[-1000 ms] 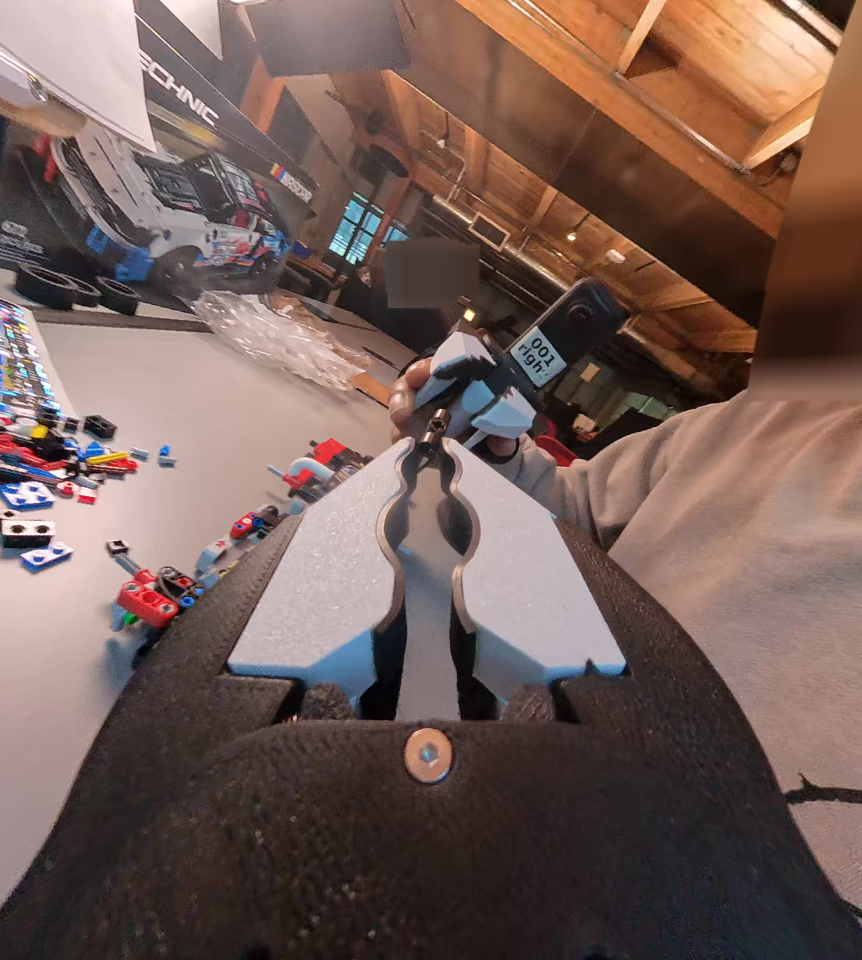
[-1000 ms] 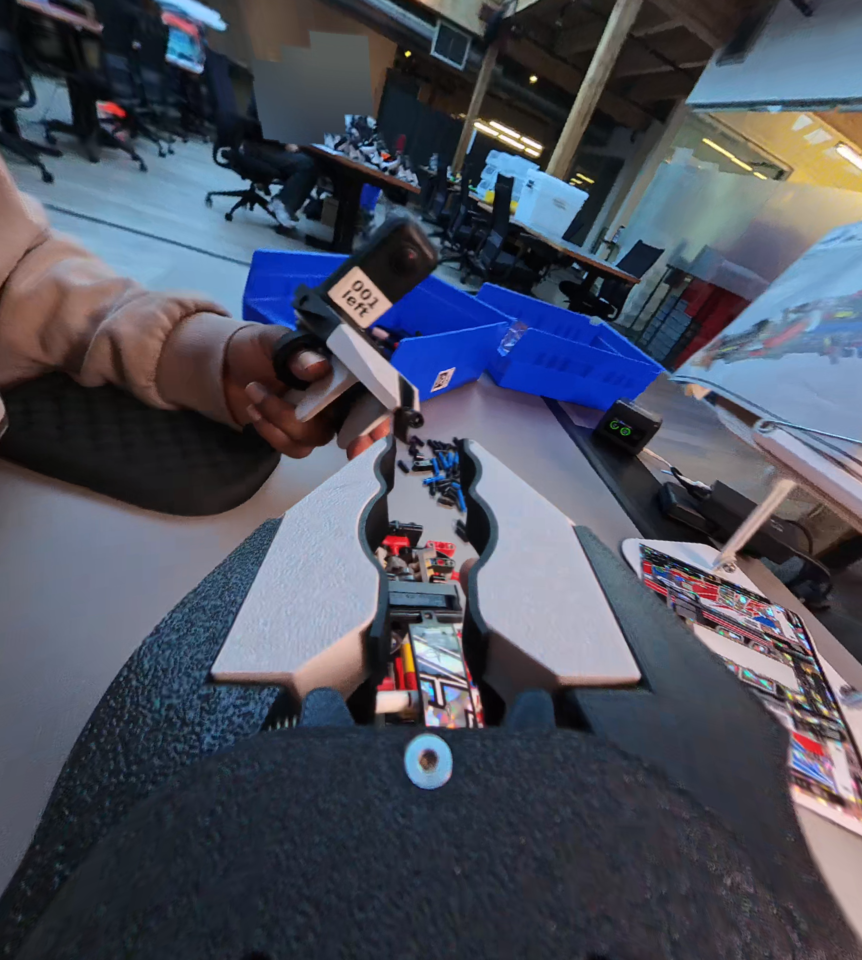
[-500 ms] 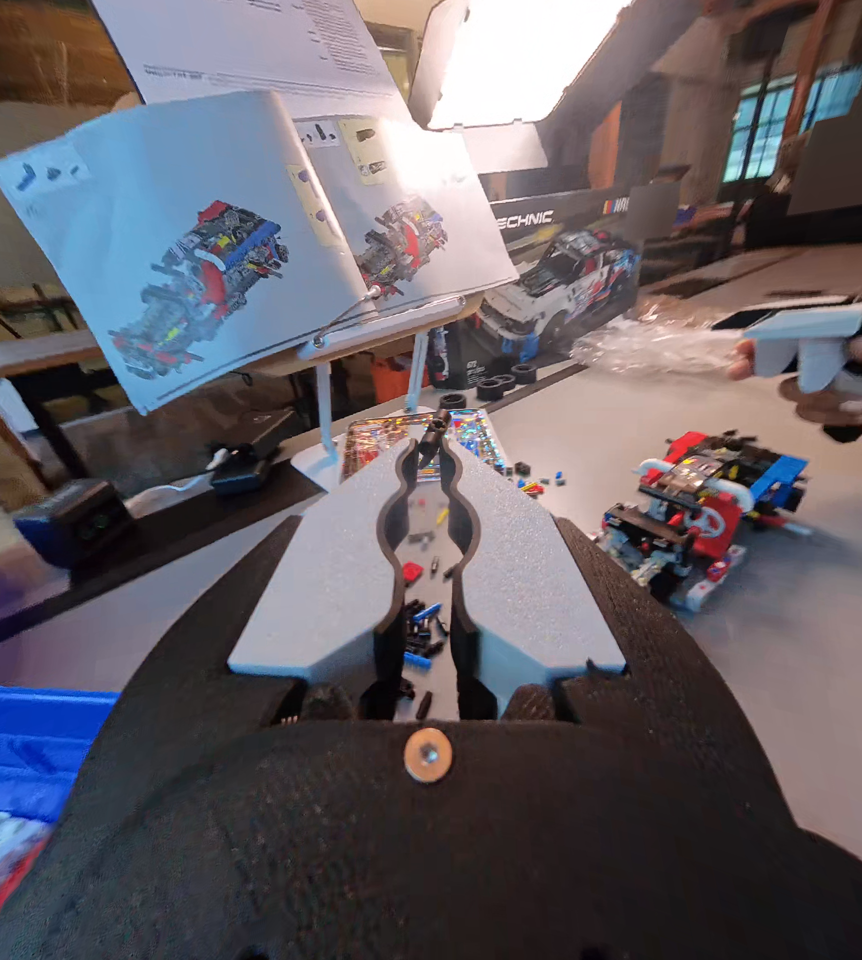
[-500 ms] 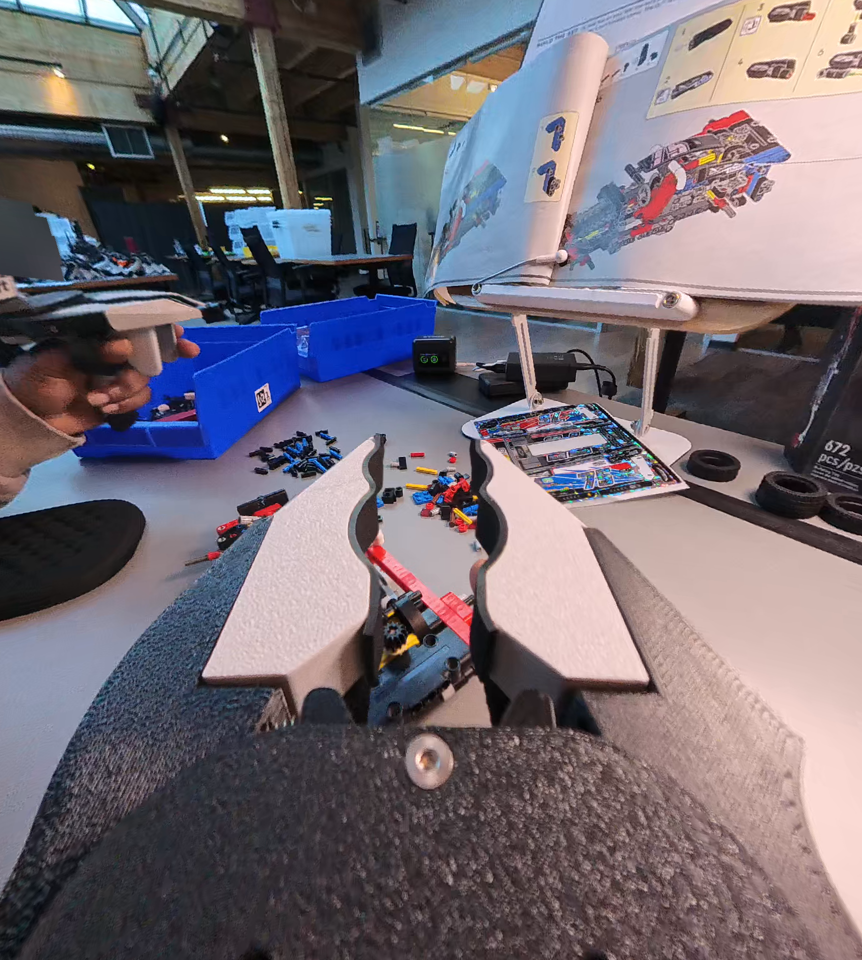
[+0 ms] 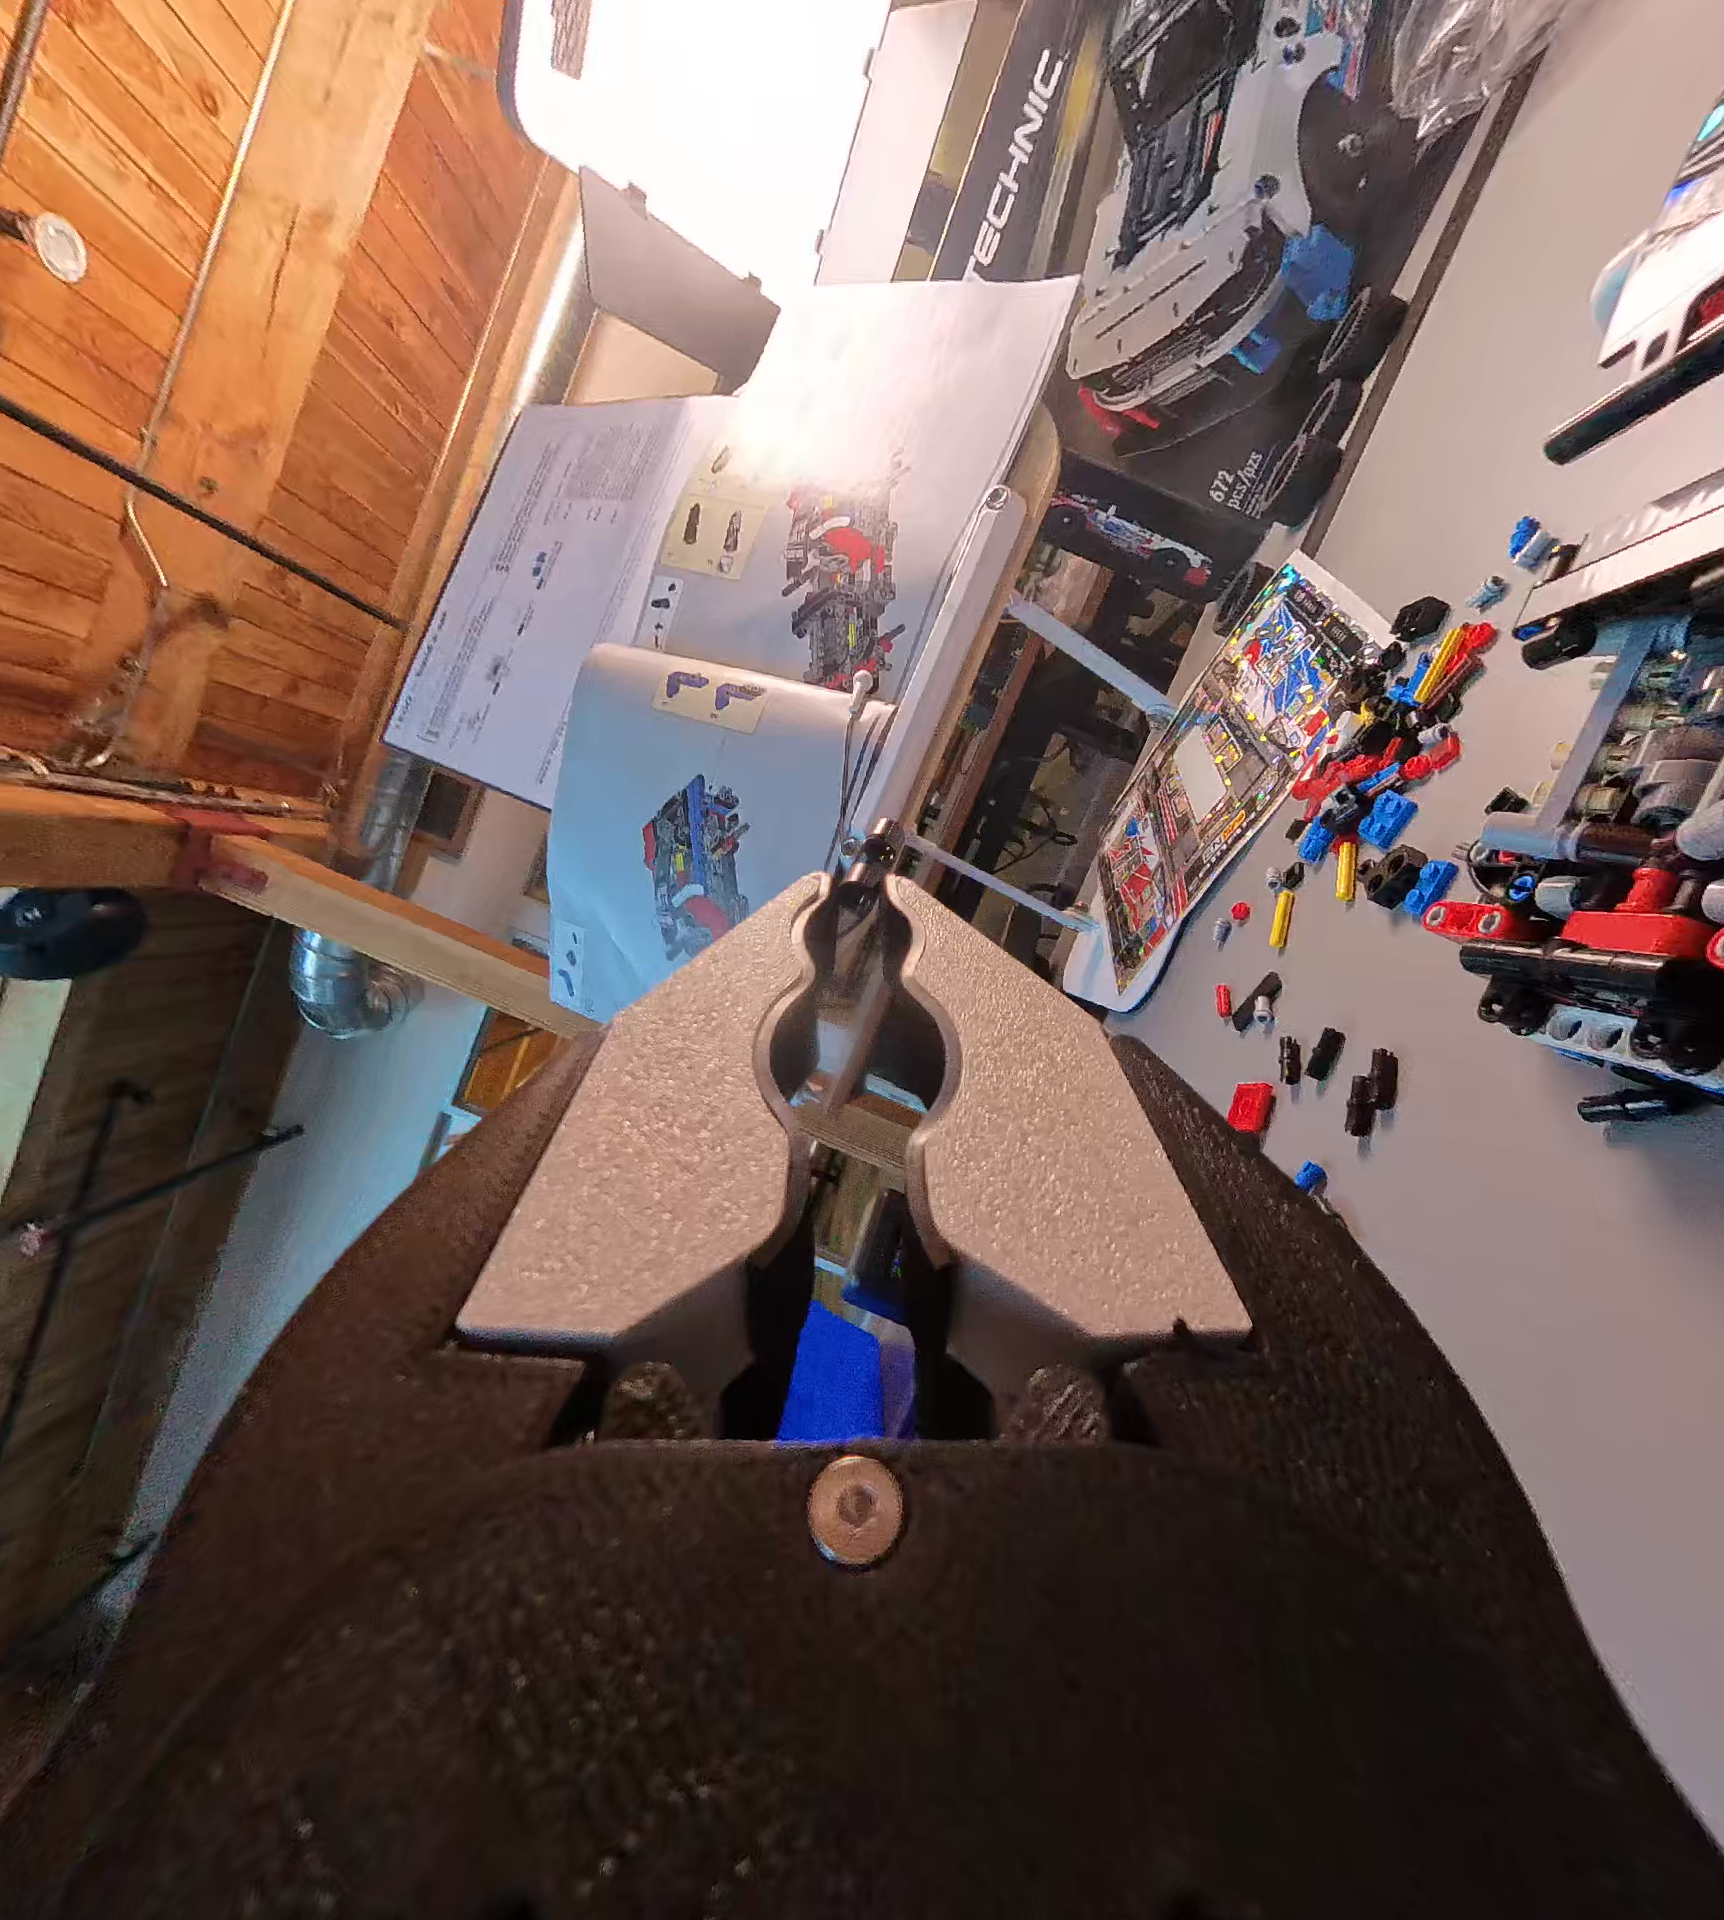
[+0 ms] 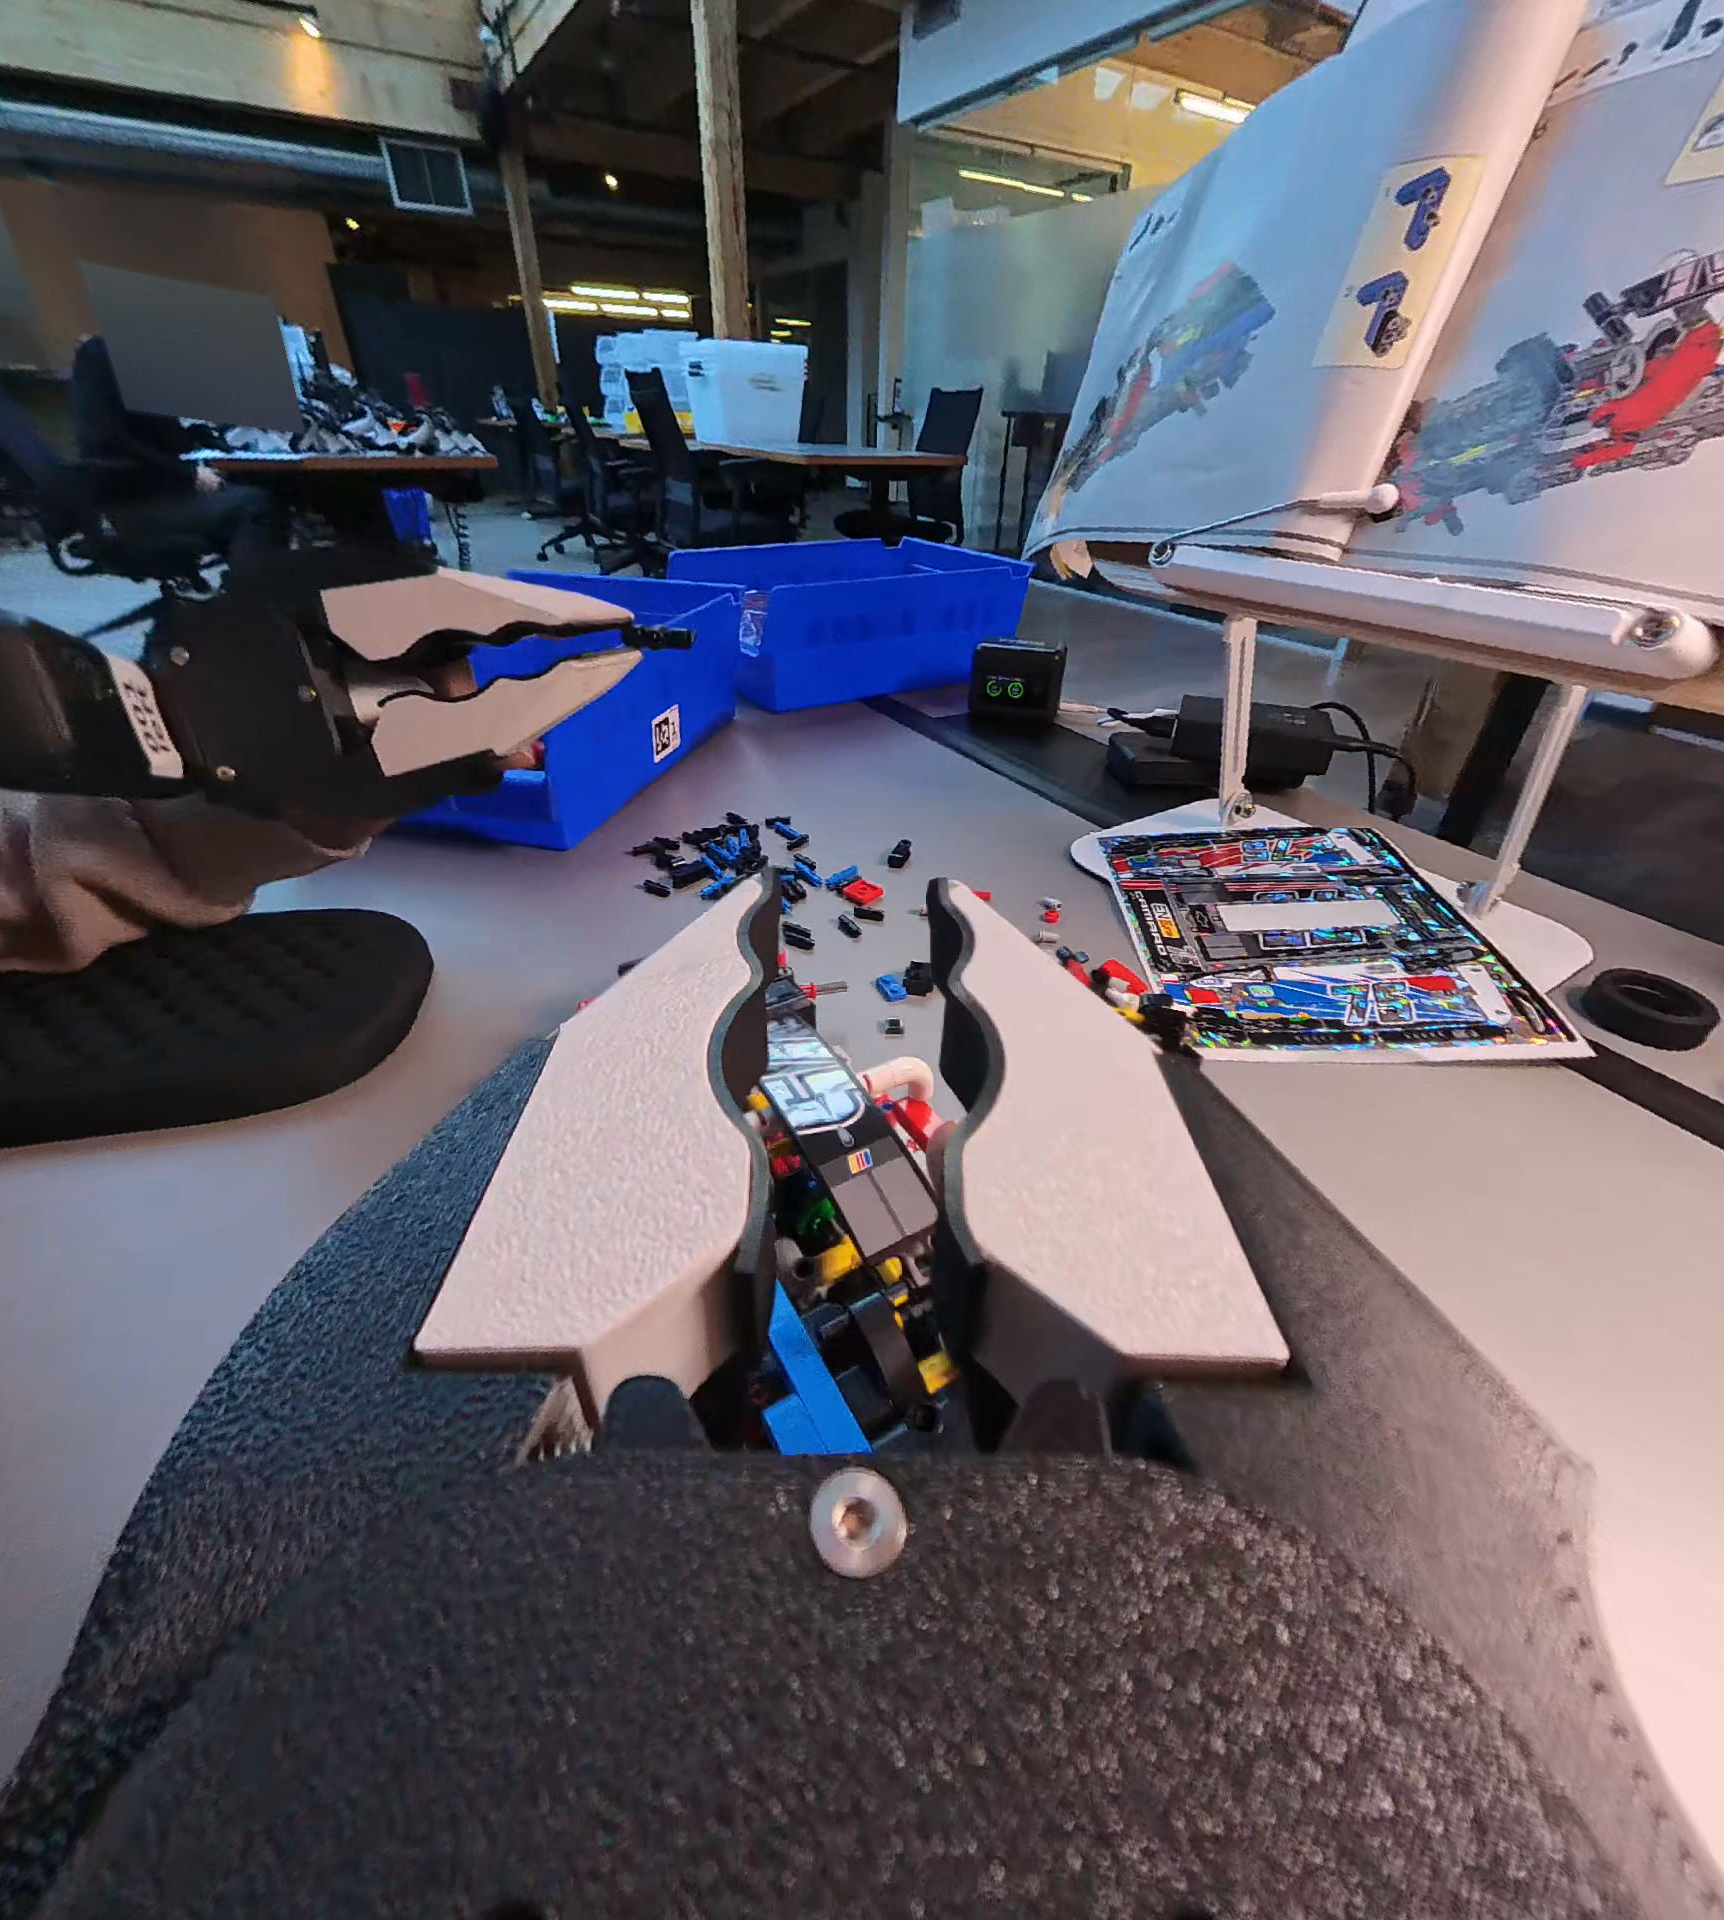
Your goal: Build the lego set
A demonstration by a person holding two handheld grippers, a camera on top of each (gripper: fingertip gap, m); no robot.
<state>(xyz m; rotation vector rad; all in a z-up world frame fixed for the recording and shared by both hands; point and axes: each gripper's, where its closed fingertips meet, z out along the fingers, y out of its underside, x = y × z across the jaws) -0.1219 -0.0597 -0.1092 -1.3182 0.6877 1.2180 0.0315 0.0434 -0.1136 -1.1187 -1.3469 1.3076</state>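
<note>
My left gripper (image 5: 863,883) is shut on a small black pin (image 5: 873,854) at its fingertips. It is rolled on its side and held in the air above the table. In the right wrist view it (image 6: 619,644) is at the left, with the pin (image 6: 655,636) sticking out toward the blue bins. My right gripper (image 6: 853,894) is shut on the partly built lego car (image 6: 837,1143), which sits between its fingers above the table. The car (image 5: 1668,831) shows at the right edge of the left wrist view.
Loose black, blue and red pieces (image 6: 733,852) lie on the grey table (image 6: 1409,1247). A sticker sheet (image 6: 1305,935) lies under the instruction booklet on its stand (image 6: 1460,364). Blue bins (image 6: 629,727) stand at the back left, a black pad (image 6: 162,1018) at the left, black tires (image 6: 1647,1008) at the right. The set's box (image 5: 1201,260) stands behind. Spacing between my two grippers at the tips: around 20 cm.
My left gripper has rolled onto its side and moved off to the left, still holding the pin. My right gripper has turned slightly left with the car still in it.
</note>
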